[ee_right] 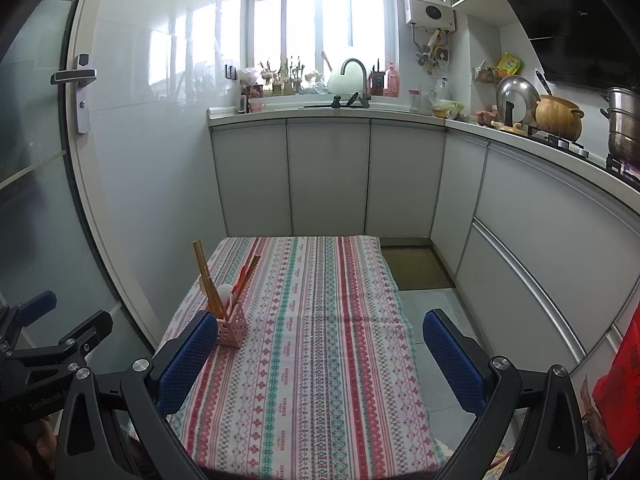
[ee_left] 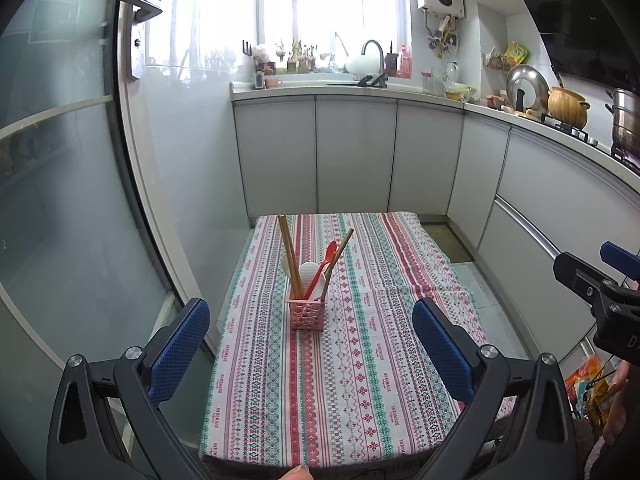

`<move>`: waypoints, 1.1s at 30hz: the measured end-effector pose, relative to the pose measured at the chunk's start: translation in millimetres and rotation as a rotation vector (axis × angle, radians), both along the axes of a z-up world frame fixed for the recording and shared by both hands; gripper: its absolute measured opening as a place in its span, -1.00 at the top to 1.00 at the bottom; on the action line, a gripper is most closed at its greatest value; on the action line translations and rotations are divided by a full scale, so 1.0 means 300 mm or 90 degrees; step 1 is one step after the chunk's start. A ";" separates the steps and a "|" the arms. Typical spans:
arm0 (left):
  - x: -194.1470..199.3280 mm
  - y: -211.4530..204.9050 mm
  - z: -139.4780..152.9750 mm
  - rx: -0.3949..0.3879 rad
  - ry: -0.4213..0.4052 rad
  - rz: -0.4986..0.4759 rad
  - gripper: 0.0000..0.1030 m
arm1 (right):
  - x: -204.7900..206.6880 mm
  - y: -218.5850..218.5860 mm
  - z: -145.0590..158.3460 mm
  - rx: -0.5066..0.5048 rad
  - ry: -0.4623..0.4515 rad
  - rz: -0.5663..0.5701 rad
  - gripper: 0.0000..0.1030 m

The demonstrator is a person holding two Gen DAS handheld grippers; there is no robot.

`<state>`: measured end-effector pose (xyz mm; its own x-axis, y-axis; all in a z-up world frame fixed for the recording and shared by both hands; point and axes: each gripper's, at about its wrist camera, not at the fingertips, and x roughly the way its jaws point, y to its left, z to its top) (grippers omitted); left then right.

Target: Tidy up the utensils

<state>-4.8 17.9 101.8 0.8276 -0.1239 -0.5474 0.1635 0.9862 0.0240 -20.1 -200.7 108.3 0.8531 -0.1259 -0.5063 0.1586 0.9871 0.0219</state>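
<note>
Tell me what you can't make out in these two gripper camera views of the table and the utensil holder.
- Pink utensil holder: its inside and the utensils' lower ends are hidden by its walls in both views.
- Same holder, right wrist view: its near left corner is covered by the right gripper finger.
- White spoons: how many, unclear; they overlap behind the chopsticks.
- Tablecloth near edge: cut off by gripper bodies.
- Window: blown out by glare.

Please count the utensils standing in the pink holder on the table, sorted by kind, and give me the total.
In the pink holder:
Wooden chopsticks: 4 sticks (2 on the left, 2 on the right)
Red spoon: 1
White spoons: 2, it seems; they overlap
Total: 7
</note>
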 end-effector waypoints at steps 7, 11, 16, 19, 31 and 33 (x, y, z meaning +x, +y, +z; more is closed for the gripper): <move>-0.007 0.001 0.002 -0.002 -0.002 0.000 -0.99 | 0.000 0.007 0.000 -0.002 -0.001 0.002 -1.00; -0.009 0.001 0.003 -0.002 -0.002 0.000 -0.99 | 0.000 0.009 -0.002 -0.003 0.002 0.001 -1.00; -0.009 0.001 0.007 -0.004 -0.002 0.001 -0.99 | 0.004 0.009 -0.004 -0.003 0.003 0.002 -1.00; -0.009 0.001 0.007 -0.004 -0.001 0.002 -0.99 | 0.004 0.009 -0.004 -0.003 0.003 0.002 -1.00; 0.013 -0.005 -0.004 -0.009 0.009 0.004 -0.99 | 0.023 0.004 -0.016 -0.003 0.010 -0.004 -1.00; 0.019 -0.005 -0.007 -0.011 0.012 0.005 -0.99 | 0.030 0.001 -0.020 -0.004 0.012 -0.004 -1.00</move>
<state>1.0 16.3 99.7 0.8184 -0.1278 -0.5602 0.1565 0.9877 0.0034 -11.1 -200.3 102.2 0.8426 -0.1338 -0.5216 0.1647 0.9862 0.0132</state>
